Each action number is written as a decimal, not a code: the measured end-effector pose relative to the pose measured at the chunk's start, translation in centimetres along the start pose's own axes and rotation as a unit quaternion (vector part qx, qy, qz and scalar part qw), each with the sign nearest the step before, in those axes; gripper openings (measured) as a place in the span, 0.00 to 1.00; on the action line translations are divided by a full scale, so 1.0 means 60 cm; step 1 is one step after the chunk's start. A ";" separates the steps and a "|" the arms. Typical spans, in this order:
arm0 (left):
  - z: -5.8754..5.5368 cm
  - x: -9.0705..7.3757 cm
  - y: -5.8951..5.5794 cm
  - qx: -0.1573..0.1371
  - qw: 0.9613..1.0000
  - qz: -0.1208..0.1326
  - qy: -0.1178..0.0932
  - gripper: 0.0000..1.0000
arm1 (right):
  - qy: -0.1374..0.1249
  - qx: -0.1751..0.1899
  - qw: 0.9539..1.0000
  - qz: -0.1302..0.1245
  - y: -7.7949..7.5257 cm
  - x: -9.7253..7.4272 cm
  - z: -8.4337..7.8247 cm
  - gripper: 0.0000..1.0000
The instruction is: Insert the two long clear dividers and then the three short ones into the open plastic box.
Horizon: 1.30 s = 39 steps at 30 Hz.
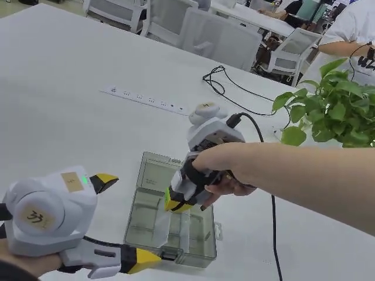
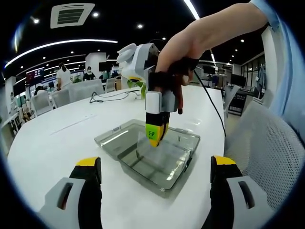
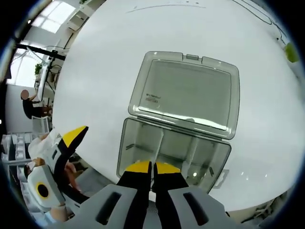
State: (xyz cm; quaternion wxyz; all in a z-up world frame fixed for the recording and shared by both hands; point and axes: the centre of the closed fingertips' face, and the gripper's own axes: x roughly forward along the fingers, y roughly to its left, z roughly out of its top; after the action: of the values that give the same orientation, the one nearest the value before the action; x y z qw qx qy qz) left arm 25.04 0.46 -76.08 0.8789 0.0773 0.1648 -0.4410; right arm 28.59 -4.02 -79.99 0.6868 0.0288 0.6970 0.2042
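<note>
The clear plastic box (image 1: pixel 201 256) lies open on the white table, its lid (image 1: pixel 153 170) flat behind it. My right gripper (image 1: pixel 176 205) points down into the box, shut on a clear divider (image 1: pixel 183 225) that stands in the base. From the left gripper view the right gripper (image 2: pixel 155 136) hangs over the box (image 2: pixel 162 180) with the divider (image 2: pixel 142 144) under its tips. In the right gripper view the shut right gripper (image 3: pixel 152 167) is over the box (image 3: pixel 186 86), where upright dividers (image 3: pixel 160 142) stand. My left gripper (image 1: pixel 125 219) is open near the box's front-left corner, its jaws (image 2: pixel 155 167) wide apart and bare.
A white power strip (image 1: pixel 149 99) and a black cable (image 1: pixel 234 96) lie farther back on the table (image 1: pixel 58 88). A green plant (image 1: pixel 334 108) stands at the right. White chairs (image 1: pixel 217 35) and seated people are beyond the far edge.
</note>
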 end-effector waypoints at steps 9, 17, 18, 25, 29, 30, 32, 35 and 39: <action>-0.002 0.002 -0.004 0.003 1.000 -0.004 0.005 0.97 | -0.001 0.012 1.000 0.004 -0.007 -0.007 0.003 0.03; -0.003 0.002 -0.004 0.002 1.000 -0.004 0.007 0.96 | 0.001 0.004 1.000 0.000 -0.002 -0.002 0.002 0.03; -0.004 0.002 -0.005 0.003 1.000 -0.005 0.007 0.96 | 0.001 0.001 1.000 -0.002 -0.001 -0.002 0.001 0.03; -0.005 0.003 -0.006 0.003 1.000 -0.006 0.008 0.97 | 0.005 -0.010 1.000 -0.012 0.001 0.001 0.003 0.03; -0.006 0.003 -0.006 0.004 1.000 -0.006 0.009 0.97 | 0.006 -0.020 1.000 -0.019 0.006 0.006 0.004 0.03; -0.006 0.003 -0.006 0.003 1.000 -0.006 0.009 0.97 | 0.006 -0.021 1.000 -0.020 0.006 0.008 0.005 0.03; -0.006 0.003 -0.006 0.003 1.000 -0.006 0.010 0.97 | 0.005 -0.026 0.999 -0.025 0.006 0.014 0.004 0.04; -0.007 0.003 -0.006 0.003 1.000 -0.006 0.010 0.97 | 0.007 -0.035 0.999 -0.031 0.007 0.020 0.003 0.04; -0.008 0.003 -0.005 0.003 1.000 -0.005 0.012 0.97 | 0.007 -0.042 0.998 -0.037 0.004 0.029 0.004 0.04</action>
State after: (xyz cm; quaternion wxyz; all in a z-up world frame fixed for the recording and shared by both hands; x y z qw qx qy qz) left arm 24.82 0.30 -76.57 0.8745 0.0843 0.1740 -0.4448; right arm 28.66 -3.19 -81.58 0.6894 -0.0274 0.6935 0.2073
